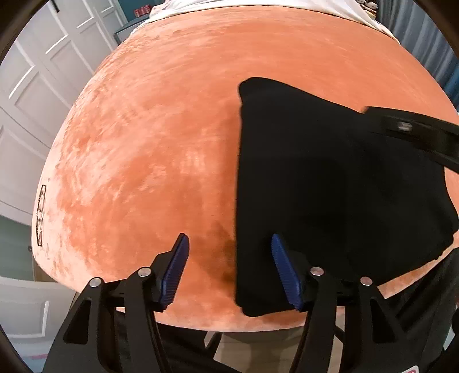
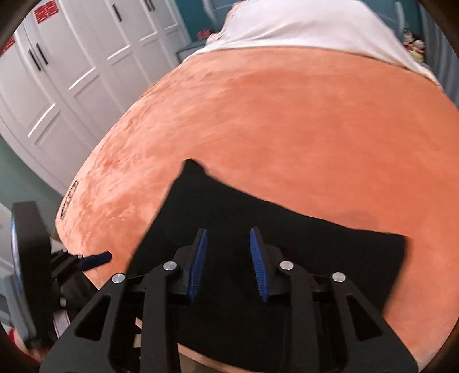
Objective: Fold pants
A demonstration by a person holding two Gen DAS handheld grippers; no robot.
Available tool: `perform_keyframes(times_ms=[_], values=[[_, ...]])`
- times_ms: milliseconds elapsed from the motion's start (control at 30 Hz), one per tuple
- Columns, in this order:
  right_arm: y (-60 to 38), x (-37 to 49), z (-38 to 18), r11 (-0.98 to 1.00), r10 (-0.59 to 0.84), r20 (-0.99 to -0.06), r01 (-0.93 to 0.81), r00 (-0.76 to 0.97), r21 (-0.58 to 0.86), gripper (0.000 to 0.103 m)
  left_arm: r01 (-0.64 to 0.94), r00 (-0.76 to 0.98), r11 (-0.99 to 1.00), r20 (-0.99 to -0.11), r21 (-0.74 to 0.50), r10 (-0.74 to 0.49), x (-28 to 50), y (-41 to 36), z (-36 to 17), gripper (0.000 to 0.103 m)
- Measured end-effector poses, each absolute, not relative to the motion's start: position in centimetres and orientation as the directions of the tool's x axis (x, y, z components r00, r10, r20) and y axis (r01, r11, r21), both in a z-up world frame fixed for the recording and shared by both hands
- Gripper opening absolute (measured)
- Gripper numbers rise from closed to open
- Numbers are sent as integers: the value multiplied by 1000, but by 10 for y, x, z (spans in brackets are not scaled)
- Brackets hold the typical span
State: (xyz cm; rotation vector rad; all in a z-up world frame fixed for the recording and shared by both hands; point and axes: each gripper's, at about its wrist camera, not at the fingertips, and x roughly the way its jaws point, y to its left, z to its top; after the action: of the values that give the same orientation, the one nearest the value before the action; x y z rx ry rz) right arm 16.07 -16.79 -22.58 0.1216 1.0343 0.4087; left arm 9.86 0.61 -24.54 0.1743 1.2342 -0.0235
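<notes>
Left hand-held gripper (image 1: pixel 229 268) sits low at the near edge of the bed, its two blue-padded fingers (image 1: pixel 175 269) spread wide apart with nothing between them. One finger is over bare blanket, the other over the near left corner of the pants; whether it touches the cloth cannot be told. The right hand-held gripper (image 2: pixel 228 262) also has its fingers apart and empty, poised above the middle of the pants, and in the left wrist view part of its black frame reaches in from the right over the garment's far right side.

Just beyond the fingers, the black pants (image 1: pixel 330 195) lie folded into a compact, roughly rectangular bundle on the orange plush blanket (image 1: pixel 160 137), close to the bed's near edge. One far corner sticks up in a small point (image 2: pixel 192 166). A black label (image 1: pixel 41 215) is at the blanket's left edge.

Farther off, a white sheet (image 2: pixel 301 25) covers the head of the bed. White panelled wardrobe doors (image 2: pixel 71 66) stand along the left side of the room.
</notes>
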Motion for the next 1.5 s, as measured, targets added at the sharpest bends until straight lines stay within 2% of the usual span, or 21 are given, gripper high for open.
perform_keyframes(times_ms=[167,333,467,633,800,900,967,1000,1033,1133,1233,1267,1300,1333,1367,1400,1433,1500], values=[[-128,188,-248,903,402,-842,-306,360,301,13,91,333,991,-941,99,64,94,21,-242,63],[-83,221,-286,912,378,-880,-279,286,301,13,51,334,988,-935,146,120,86,46,-244,64],[-43,236,-294,909,327,-900,-357,289,216,13,9,295,992,-948,127,118,81,67,-251,64],[-95,210,-234,900,428,-794,-288,432,328,13,-29,303,994,-947,104,108,73,88,-246,64],[-183,143,-234,947,320,-816,-143,481,287,14,-4,339,994,-935,111,106,75,84,-232,66],[-254,100,-238,955,238,-826,33,511,295,24,19,360,994,-928,105,91,79,74,-227,71],[-288,80,-244,936,239,-838,115,490,334,42,37,363,996,-930,81,63,80,59,-226,71],[-302,72,-248,915,273,-833,137,482,379,44,42,362,997,-931,63,43,81,53,-225,71],[-307,67,-251,900,302,-824,141,479,412,49,49,353,998,-935,33,14,82,44,-226,71],[-303,67,-266,900,329,-834,121,444,419,74,71,328,997,-944,-5,-28,83,25,-227,71],[-295,74,-281,909,315,-841,115,439,401,77,96,325,995,-946,21,-12,80,8,-226,72],[-292,78,-290,905,318,-848,131,425,405,62,103,326,994,-945,35,0,79,3,-226,72],[-288,80,-293,906,309,-854,143,418,397,53,108,327,993,-945,46,8,79,-1,-226,72],[-285,80,-288,911,305,-854,132,421,390,27,110,328,992,-945,59,20,79,-4,-225,72],[-284,76,-271,904,331,-833,106,443,415,21,111,330,992,-944,66,26,79,-5,-224,73],[-289,70,-256,886,358,-805,100,474,453,19,113,332,991,-943,67,26,78,-7,-224,77],[-294,63,-242,872,381,-774,83,505,483,11,113,331,991,-943,71,30,79,-9,-224,80],[-298,50,-226,875,389,-755,44,528,482,10,116,321,990,-946,76,35,81,-12,-228,81]])
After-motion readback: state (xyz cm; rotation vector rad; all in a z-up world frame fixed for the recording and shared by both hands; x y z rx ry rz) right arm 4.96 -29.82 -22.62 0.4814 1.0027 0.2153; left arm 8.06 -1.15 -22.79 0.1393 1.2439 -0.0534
